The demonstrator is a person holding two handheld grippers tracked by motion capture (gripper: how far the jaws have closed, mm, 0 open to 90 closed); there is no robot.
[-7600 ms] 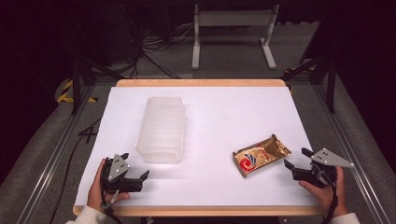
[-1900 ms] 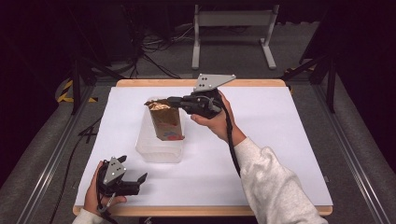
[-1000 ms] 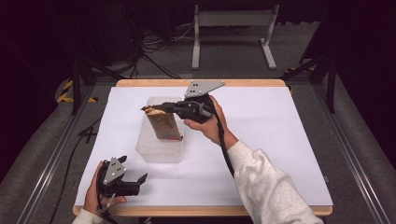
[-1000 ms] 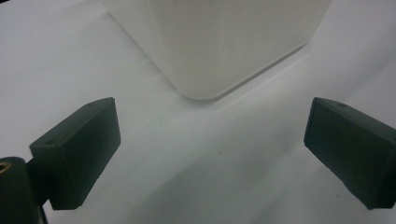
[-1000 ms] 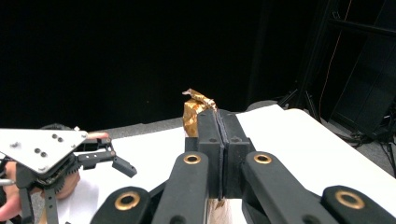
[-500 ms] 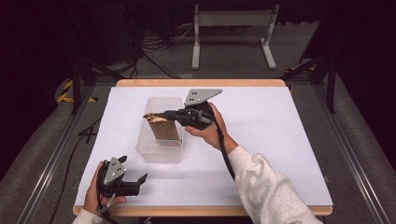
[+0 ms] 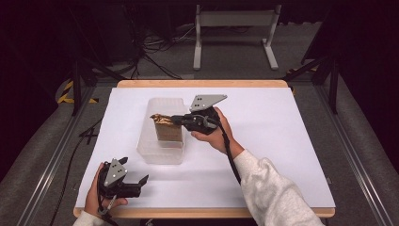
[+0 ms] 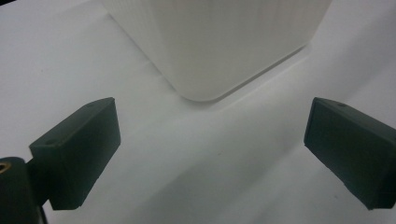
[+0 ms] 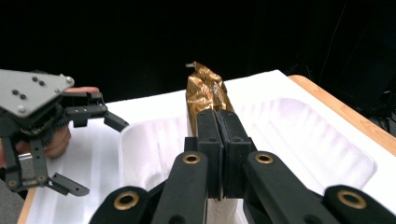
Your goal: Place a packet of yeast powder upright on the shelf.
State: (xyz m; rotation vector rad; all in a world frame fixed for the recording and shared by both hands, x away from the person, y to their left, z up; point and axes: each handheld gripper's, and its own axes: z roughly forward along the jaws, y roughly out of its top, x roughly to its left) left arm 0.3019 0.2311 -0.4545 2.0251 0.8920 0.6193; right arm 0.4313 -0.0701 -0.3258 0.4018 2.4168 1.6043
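Fingers (image 9: 208, 135) clamped around gold packet (image 9: 204, 91)

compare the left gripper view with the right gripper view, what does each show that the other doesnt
Left gripper view: the left gripper's own black jaws standing wide apart, nothing between them, facing a rounded corner of the clear ribbed plastic tray.

Right gripper view: the right gripper shut on the crinkled gold foil packet inside the tray.

Both: the tray and the white table top.
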